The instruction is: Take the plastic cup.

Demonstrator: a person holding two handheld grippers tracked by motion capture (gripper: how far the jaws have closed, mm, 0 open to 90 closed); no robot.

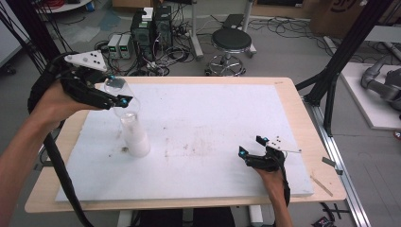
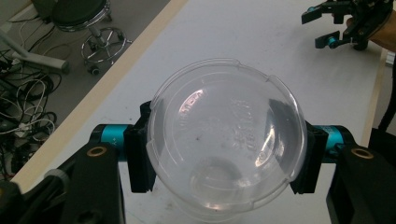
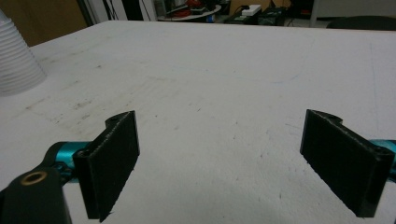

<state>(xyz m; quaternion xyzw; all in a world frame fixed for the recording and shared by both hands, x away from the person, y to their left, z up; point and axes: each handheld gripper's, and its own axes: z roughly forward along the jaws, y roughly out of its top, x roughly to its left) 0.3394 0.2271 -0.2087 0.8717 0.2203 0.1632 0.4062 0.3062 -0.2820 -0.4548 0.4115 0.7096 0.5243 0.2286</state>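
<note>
My left gripper (image 1: pixel 118 90) is raised over the left part of the white table top (image 1: pixel 213 113), shut on a clear plastic cup (image 1: pixel 117 86). In the left gripper view the cup (image 2: pixel 224 140) sits squeezed between both black pads (image 2: pixel 140 158). Just below it, a white stack of nested cups (image 1: pixel 135 137) stands on the table; its ribbed side (image 3: pixel 16 60) shows at the left edge of the right gripper view. My right gripper (image 1: pixel 251 145) rests low near the table's front right, open, with nothing between its jaws (image 3: pixel 224 158). It also appears far off in the left gripper view (image 2: pixel 314 30).
A wooden rim (image 1: pixel 293 94) frames the white top. Behind the table stand a black stool (image 1: pixel 231 42), electronics boxes (image 1: pixel 151 28) and loose cables on the floor. A black frame leg (image 1: pixel 331 80) rises at the right. A thick cable (image 1: pixel 61 170) trails from my left gripper.
</note>
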